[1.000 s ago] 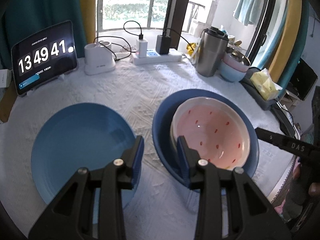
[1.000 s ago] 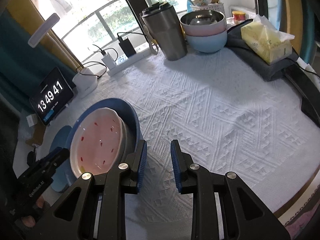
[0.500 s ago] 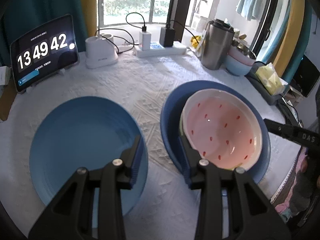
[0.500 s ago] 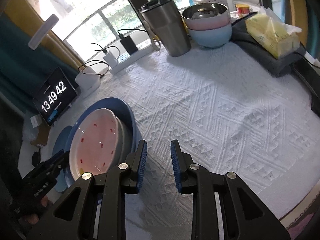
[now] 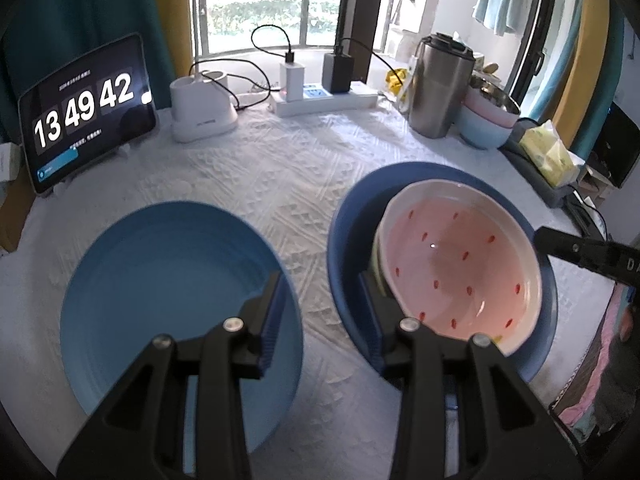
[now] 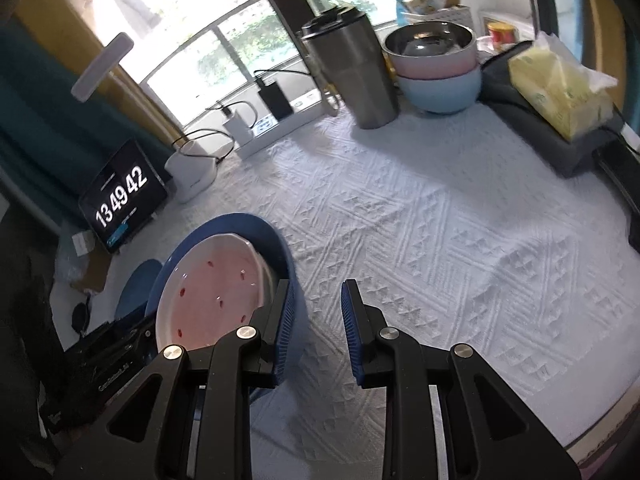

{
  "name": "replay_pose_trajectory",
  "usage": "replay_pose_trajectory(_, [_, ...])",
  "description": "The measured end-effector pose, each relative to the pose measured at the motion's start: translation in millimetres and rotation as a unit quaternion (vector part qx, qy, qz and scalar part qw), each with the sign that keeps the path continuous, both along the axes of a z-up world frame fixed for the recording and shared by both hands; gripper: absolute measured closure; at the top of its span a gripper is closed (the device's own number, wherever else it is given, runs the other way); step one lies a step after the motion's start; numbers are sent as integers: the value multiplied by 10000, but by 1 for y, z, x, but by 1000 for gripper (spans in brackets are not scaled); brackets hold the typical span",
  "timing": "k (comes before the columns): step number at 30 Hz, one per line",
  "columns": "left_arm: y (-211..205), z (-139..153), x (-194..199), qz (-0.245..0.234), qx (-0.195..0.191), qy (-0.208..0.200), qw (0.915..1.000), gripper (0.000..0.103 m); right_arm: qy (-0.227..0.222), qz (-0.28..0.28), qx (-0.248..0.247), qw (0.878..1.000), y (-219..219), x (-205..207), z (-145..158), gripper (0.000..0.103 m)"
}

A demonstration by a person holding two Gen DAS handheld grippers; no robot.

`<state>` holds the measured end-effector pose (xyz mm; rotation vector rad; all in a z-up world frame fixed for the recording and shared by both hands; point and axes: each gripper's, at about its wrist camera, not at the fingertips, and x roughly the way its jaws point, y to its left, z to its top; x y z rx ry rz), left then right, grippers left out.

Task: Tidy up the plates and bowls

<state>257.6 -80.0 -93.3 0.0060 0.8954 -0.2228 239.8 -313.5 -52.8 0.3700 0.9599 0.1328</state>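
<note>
Over the last second the left view has drawn back slightly, so the plate (image 5: 168,296) and the dark blue bowl (image 5: 348,248) holding the pink bowl (image 5: 456,264) now sit lower and fuller in frame; nothing has been lifted, so sorting looks barely begun. The left gripper (image 5: 322,300) hangs part open and empty, its fingers straddling the cloth (image 5: 304,184) between plate and bowls. The right gripper (image 6: 316,312), narrowly parted and empty, hovers just beside the dark blue bowl's (image 6: 280,248) right rim, its left finger overlapping that rim in view.
</note>
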Motion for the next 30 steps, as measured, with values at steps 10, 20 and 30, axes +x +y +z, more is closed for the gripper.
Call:
replay_pose_trajectory(10, [-3,-4,5,31,176,-84,9998,63,122,67,-257,9996,12,6,-17,72])
replay_pose_trajectory(20, [-5,-4,4,-9,273,-278,9992,63,147,-275,-196,9993,1,5,-25,46])
replay_pose_trajectory(30, [-7,-4,-1,-101,61,-426,9990,76,-25,-135,31,9999,0,3,-26,54])
